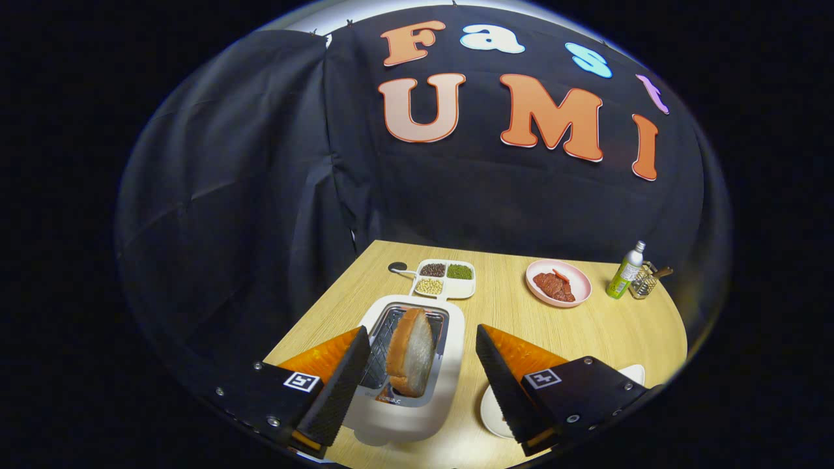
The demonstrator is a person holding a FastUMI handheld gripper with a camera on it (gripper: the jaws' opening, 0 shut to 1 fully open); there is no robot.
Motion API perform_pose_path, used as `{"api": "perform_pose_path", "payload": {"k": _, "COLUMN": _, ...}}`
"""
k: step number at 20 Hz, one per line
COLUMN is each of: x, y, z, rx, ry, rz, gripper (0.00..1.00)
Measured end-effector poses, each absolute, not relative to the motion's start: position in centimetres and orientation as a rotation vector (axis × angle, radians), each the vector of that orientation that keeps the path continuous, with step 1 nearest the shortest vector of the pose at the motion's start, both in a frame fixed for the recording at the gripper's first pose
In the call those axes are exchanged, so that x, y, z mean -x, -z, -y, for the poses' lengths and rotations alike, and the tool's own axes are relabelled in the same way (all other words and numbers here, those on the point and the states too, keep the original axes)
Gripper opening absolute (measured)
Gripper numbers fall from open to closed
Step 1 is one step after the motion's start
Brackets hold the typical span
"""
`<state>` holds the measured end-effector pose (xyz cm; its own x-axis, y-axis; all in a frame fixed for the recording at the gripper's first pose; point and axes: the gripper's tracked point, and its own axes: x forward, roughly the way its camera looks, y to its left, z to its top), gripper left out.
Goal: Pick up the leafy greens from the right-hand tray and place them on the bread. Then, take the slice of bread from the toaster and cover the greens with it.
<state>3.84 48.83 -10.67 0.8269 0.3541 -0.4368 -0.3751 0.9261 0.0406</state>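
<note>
A white toaster (pixel 449 339) stands on the wooden table just below and ahead of my gripper (pixel 423 371). A slice of bread (pixel 410 352) with a brown crust sticks up out of its slot, between my two fingers and a little nearer the left one. My gripper is open, its fingers wide apart on either side of the slice and not touching it. A white plate (pixel 492 407) lies to the right of the toaster, mostly hidden under the right finger (pixel 505 384); what lies on it I cannot see.
Beyond the toaster lies a white divided tray (pixel 466 290) with beans and green bits, a small dark lid to its left. A pink plate (pixel 580 277) with red slices sits further right. A green bottle (pixel 625 270) and a glass jar (pixel 645 283) stand near the table's far right edge.
</note>
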Motion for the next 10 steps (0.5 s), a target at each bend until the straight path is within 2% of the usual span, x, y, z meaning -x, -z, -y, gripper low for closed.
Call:
{"api": "perform_pose_path", "payload": {"k": 6, "x": -3.2, "y": 13.5, "z": -49.8, "rx": 0.083, "ry": -0.381, "rz": -0.516, "gripper": 0.97}}
{"api": "perform_pose_path", "payload": {"k": 9, "x": -3.0, "y": 14.2, "z": -50.3, "rx": 0.099, "ry": -0.388, "rz": -0.531, "gripper": 0.82}}
{"api": "perform_pose_path", "payload": {"k": 10, "x": -3.0, "y": 14.5, "z": -50.4, "rx": 0.107, "ry": -0.389, "rz": -0.54, "gripper": 0.71}}
